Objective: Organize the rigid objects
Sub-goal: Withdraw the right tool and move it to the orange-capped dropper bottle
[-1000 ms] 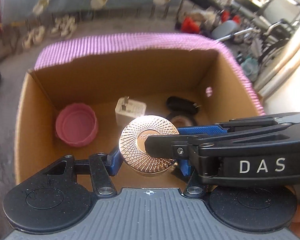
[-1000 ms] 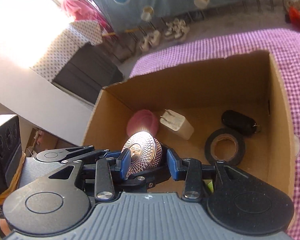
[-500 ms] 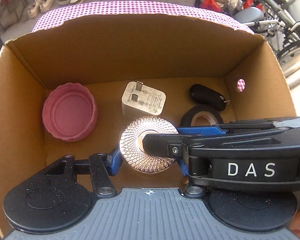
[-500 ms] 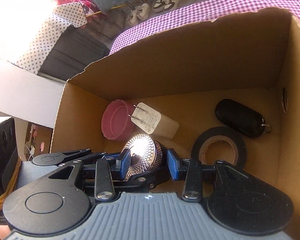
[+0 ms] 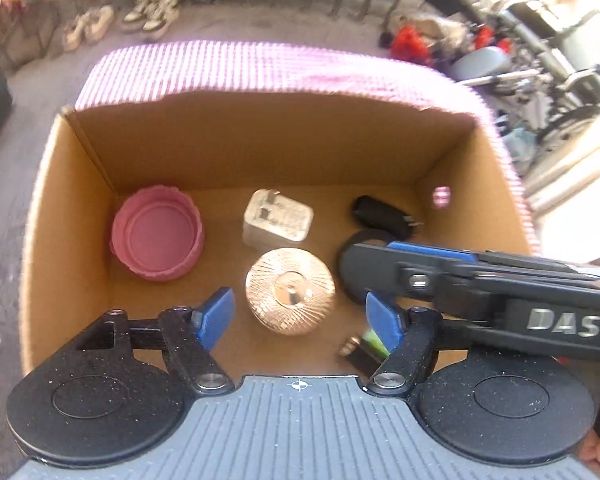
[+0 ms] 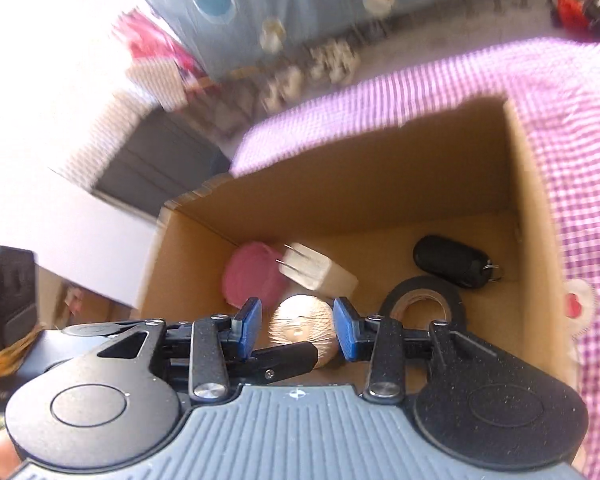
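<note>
Now our left gripper (image 5: pixel 298 314) is opening off the gold disc (image 5: pixel 290 290); our right gripper (image 6: pixel 296 330) hangs spread, empty. We could bump the disc.

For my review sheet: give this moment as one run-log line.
left gripper: jaws opening, clear of gold disc | disc: on floor of cardboard box | right gripper: open, empty, above box

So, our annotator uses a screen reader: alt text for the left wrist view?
The left gripper, jaws opening, hangs over a gold disc lying free in a box, with a pink lid, charger and key fob. The right gripper reaches in from the right.
</note>
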`<state>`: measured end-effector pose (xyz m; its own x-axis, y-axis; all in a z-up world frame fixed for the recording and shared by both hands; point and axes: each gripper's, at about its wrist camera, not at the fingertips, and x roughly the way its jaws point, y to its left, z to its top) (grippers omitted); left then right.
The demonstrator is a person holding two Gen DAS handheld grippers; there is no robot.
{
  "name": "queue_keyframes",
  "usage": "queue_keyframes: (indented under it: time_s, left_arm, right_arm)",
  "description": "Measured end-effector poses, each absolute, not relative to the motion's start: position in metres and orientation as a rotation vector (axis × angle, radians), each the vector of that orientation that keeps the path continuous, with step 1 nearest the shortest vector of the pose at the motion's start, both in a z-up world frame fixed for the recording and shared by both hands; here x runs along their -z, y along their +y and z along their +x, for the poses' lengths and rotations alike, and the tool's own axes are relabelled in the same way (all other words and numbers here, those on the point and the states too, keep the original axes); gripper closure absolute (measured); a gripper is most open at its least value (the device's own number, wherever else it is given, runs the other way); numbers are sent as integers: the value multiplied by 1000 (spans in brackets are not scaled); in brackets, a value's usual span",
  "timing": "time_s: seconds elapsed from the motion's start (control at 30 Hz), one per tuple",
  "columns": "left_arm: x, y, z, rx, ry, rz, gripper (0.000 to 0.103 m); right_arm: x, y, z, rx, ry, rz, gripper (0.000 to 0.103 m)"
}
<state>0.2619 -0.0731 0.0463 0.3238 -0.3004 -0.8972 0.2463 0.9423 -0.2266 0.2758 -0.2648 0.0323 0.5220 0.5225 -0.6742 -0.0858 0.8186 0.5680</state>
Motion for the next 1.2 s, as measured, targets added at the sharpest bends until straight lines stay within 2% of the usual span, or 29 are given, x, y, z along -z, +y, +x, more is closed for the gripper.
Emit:
queue_keyframes:
  time_s: [0.23, 0.4, 0.43, 0.5, 0.7, 0.9, 1.07, 1.2]
  left_arm:
    - [-96, -64, 207, 479, 1031, -35, 26]
    - [-105, -56, 164, 563, 958, -29, 24]
    - [-104, -54, 155, 575, 944, -29, 24]
    - [-102, -50, 137, 588, 917, -17, 23]
    - [-84, -35, 89, 566, 835, 18, 23]
    - [-66, -25, 52, 554, 750, 65, 23]
    - [-45, -24, 42, 496, 721, 131, 24]
    - [-30, -24, 45, 455, 725, 151, 28]
  right_arm:
    - [-78, -295, 174, -396, 694, 602, 59]
    - [-88, -298, 115, -393, 590, 613, 57]
    - [-86, -296, 105, -401, 584, 612, 52]
    - [-77, -290, 91, -441, 590, 652, 50]
    - [-45, -267, 71, -454, 643, 681, 50]
    - [-41, -256, 63, -432, 663, 598, 50]
    - [-42, -236, 68, -463, 686, 500, 50]
    - [-37, -202, 80, -498, 729, 408, 50]
